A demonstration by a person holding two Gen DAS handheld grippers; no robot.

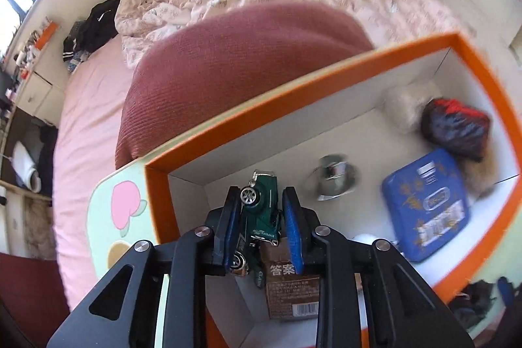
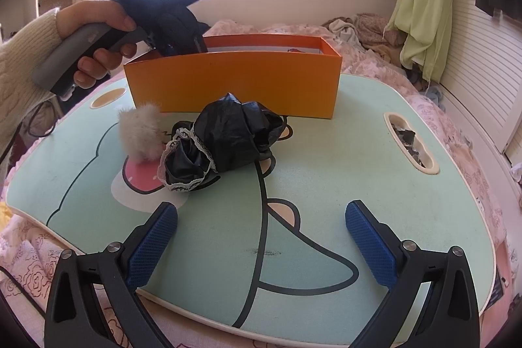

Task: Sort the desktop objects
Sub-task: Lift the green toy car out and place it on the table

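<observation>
My left gripper [image 1: 261, 189] is shut on a green toy car [image 1: 261, 211], nose up between the blue pads, just inside the near left corner of the orange box [image 1: 326, 77]. In the right wrist view a hand [image 2: 98, 22] holds that gripper tilted down into the orange box [image 2: 235, 80], and its fingertips are hidden behind the wall. My right gripper [image 2: 261, 207] hangs open over the near part of the mint-green lap table [image 2: 326, 168] with nothing between its fingers. A black bundle with lace trim [image 2: 228, 139] and a pale fluffy pompom [image 2: 140, 136] lie on the table before the box.
Inside the box lie a blue tin [image 1: 427, 204], a shiny metal piece [image 1: 332, 181], a dark red-and-black bundle [image 1: 456, 129], a white fluffy ball [image 1: 407, 106] and a brown carton [image 1: 290, 289]. The table stands on a bed; a slot [image 2: 411, 142] cuts its right side.
</observation>
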